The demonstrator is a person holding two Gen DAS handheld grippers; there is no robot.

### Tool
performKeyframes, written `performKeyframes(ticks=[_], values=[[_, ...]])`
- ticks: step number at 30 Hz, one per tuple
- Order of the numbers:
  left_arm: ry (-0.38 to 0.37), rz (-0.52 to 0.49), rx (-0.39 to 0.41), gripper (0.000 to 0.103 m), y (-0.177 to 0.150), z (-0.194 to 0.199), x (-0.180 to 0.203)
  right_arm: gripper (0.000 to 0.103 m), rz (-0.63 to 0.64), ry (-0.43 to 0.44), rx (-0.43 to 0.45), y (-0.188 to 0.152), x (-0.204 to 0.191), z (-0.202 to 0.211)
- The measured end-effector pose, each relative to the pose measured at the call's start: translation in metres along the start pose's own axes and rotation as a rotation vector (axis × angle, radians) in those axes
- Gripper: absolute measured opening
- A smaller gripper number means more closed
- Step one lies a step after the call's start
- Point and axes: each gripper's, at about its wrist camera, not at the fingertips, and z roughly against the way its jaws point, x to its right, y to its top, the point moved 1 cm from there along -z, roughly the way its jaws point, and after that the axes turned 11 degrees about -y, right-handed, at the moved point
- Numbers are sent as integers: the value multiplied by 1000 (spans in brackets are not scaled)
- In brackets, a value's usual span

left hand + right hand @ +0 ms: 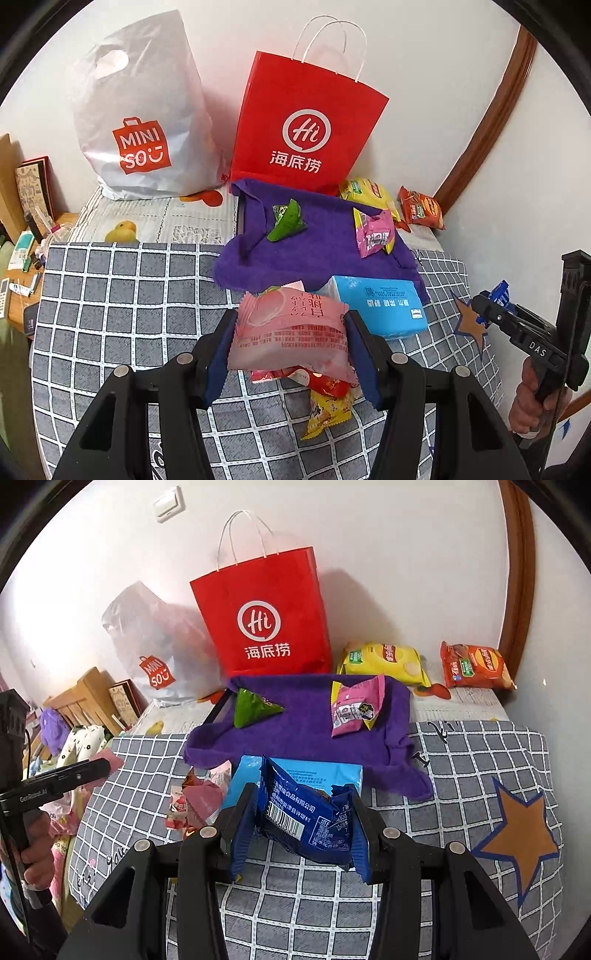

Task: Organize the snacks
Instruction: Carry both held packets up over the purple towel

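Observation:
My left gripper (291, 325) is shut on a pink snack packet (291, 332) and holds it above the checked bedcover (129, 295), over a small pile of red and yellow packets (325, 398). My right gripper (301, 812) is shut on a dark blue snack packet (306, 819), held above the bedcover in front of a light blue packet (317, 775). On the purple towel (303, 734) lie a green triangular packet (251, 709) and a pink packet (354, 705). The right gripper shows at the right edge of the left wrist view (487, 306).
A red paper bag (306, 125) and a white MINISO plastic bag (140, 110) stand against the wall. A yellow chip bag (384, 662) and an orange chip bag (474, 666) lie by the wall. A cluttered wooden side table (22, 229) is at left.

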Motion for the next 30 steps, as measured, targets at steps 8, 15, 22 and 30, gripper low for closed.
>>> performKeyframes(ticks=[8,15,22,30], values=[[-3,6,-24,55,-2,-10,-2,45,-7,-19,13,4,6,2],[3,11,-7,55,2,-8,-4,45,-17,-32,29,10,13,3],[11,21,-27,55,-7,-14,-7,45,-50,-22,31,5,23,4],[0,17,-27,55,-2,-15,-4,45,-54,-42,41,11,29,1]])
